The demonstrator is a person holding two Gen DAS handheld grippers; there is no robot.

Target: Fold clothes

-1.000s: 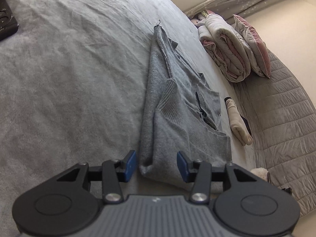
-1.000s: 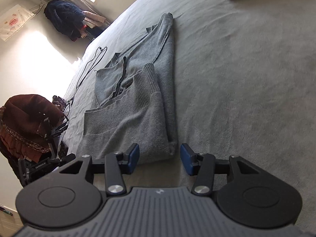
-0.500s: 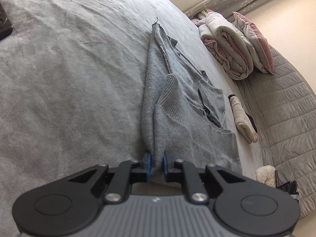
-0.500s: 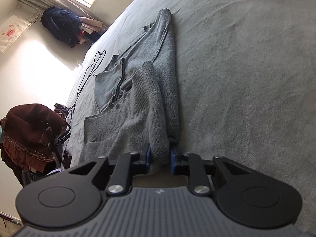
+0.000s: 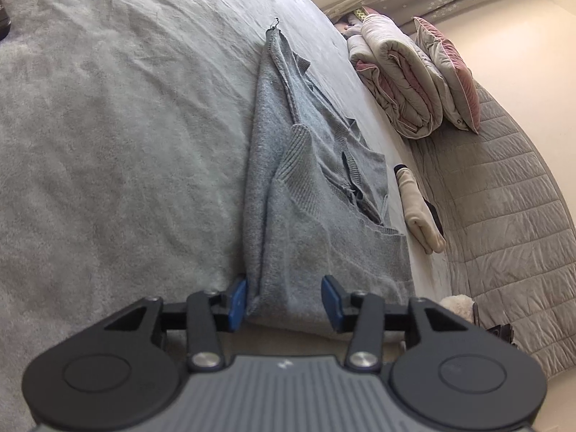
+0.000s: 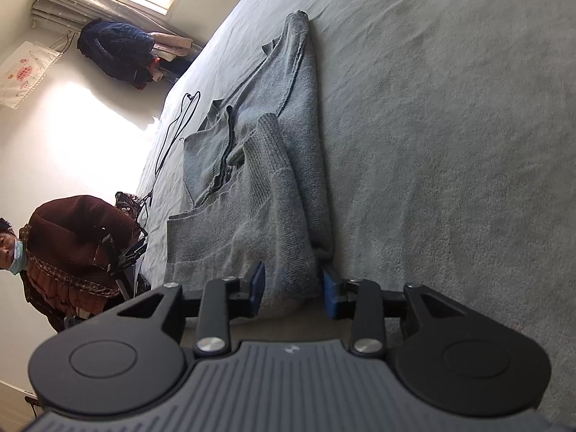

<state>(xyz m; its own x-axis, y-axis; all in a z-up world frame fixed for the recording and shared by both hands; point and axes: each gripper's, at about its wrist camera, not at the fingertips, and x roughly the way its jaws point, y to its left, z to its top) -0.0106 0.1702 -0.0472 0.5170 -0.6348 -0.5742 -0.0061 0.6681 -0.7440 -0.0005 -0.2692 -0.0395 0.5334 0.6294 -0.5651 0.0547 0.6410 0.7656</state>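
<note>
— Sweater (image 5: pixel 316 223) status?
— Grey knit, lying on the bed (image 5: pixel 108 126), sleeves folded in, a long narrow strip.
— Tongs?
— Left gripper (image 5: pixel 284 300) and right gripper (image 6: pixel 293 288) both spread apart, each straddling a near corner, gripping nothing.
— Next?
— Probably pinch both corners, then carry the hem toward the collar.

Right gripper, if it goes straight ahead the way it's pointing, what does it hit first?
Most likely the grey sweater: its near folded edge already lies between the open right gripper jaws.
</note>
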